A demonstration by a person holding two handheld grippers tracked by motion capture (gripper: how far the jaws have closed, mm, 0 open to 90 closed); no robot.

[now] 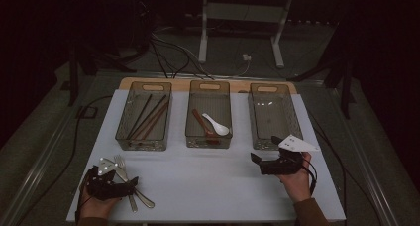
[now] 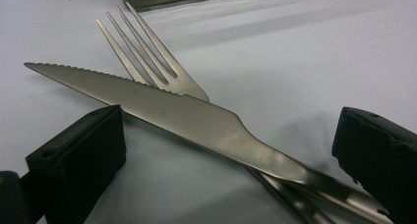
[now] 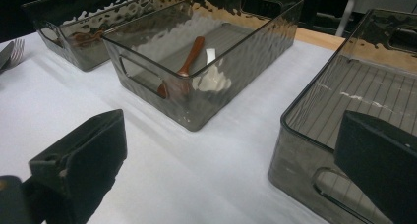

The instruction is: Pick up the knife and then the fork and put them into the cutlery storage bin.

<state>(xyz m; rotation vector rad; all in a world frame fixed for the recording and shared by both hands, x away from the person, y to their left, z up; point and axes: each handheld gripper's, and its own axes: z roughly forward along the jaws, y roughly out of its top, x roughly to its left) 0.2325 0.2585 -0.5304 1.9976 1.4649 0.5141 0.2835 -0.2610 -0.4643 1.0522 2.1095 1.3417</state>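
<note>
Now | white table (image 1: 208, 186) | dark room | both jaws open, holding nothing

Knife (image 2: 187, 118) lies across fork (image 2: 147, 62) between open fingers (image 2: 78, 155).

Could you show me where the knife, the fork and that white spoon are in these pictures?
knife (image 2: 162, 106): left gripper view, middle of the blade.
fork (image 2: 147, 57): left gripper view, on the tines.
white spoon (image 1: 221, 130): high view, on its bowl, inside the middle bin.
</note>
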